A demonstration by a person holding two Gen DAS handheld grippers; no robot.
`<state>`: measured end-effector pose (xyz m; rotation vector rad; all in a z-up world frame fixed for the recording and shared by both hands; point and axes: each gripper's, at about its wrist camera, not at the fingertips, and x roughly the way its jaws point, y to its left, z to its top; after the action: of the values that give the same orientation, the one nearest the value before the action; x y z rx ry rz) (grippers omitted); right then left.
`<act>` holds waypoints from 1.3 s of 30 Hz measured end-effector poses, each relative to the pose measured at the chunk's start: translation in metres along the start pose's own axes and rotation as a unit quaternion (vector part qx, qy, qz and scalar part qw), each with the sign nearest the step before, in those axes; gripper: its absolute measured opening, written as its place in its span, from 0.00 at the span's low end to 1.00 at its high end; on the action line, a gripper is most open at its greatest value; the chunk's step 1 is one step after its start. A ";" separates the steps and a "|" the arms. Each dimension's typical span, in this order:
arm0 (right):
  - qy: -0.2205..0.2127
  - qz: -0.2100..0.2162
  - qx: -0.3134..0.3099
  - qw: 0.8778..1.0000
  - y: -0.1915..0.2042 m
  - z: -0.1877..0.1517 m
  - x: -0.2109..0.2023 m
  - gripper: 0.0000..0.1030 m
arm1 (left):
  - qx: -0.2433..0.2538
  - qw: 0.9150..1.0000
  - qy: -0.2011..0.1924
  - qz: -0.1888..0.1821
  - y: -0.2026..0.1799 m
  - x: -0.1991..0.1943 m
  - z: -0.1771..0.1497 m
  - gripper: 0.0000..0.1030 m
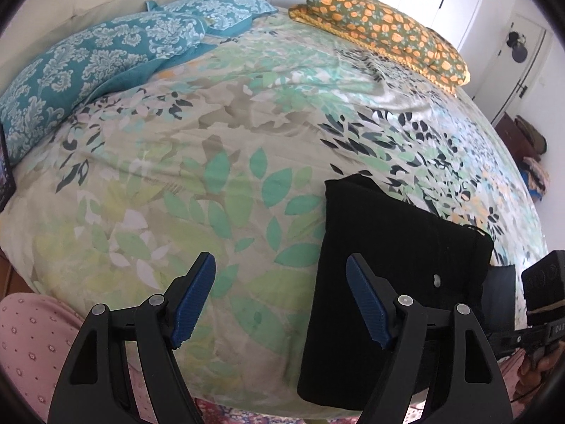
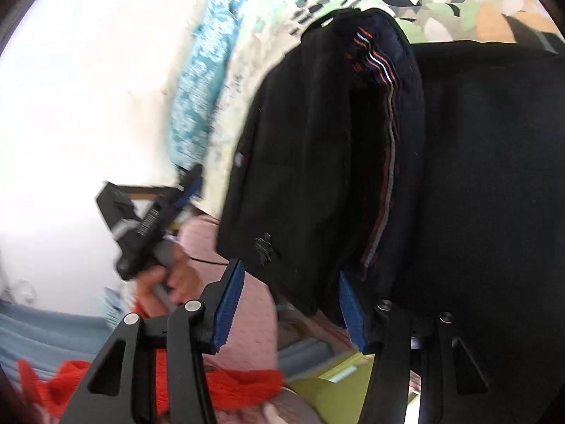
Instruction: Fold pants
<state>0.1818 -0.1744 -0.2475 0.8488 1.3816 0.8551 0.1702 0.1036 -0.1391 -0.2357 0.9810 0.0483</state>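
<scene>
A bed (image 1: 219, 134) under a leaf-print cover fills a bright bedroom. Nearest, the left gripper (image 1: 280, 295) hovers with fingers spread wide, nothing between them. The folded black pants (image 1: 395, 247) lie at the bed's near edge, just beside it. The right gripper (image 2: 291, 305) stands half open around a hanging fold of the pants; whether its fingers press the cloth cannot be told. Teal pillows (image 1: 106, 60) lie beyond.

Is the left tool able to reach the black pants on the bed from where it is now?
Probably yes. The left tool hangs open just above the bedspread, and the black pants lie right beside its right finger, nothing between.
</scene>
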 end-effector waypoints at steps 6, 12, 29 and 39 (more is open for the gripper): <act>-0.024 -0.088 -0.059 0.994 0.023 -0.003 0.005 0.20 | 0.002 1.000 0.001 0.009 0.002 0.003 0.001 0.76; -0.099 -0.099 -0.160 0.977 0.096 -0.010 -0.060 0.18 | -0.020 1.000 -0.010 0.007 0.011 -0.003 0.003 0.76; -0.130 -0.224 -0.110 0.960 0.027 -0.045 -0.173 0.18 | 0.047 0.999 -0.009 -0.023 -0.030 -0.010 -0.006 0.76; -0.154 -0.222 -0.040 0.962 -0.027 -0.068 -0.174 0.18 | 0.131 0.990 -0.007 -0.057 -0.083 -0.020 -0.022 0.76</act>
<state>0.1123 -0.3407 -0.1932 0.5483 1.1870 0.4069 0.1533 0.0194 -0.1192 -0.0482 0.9469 -0.1826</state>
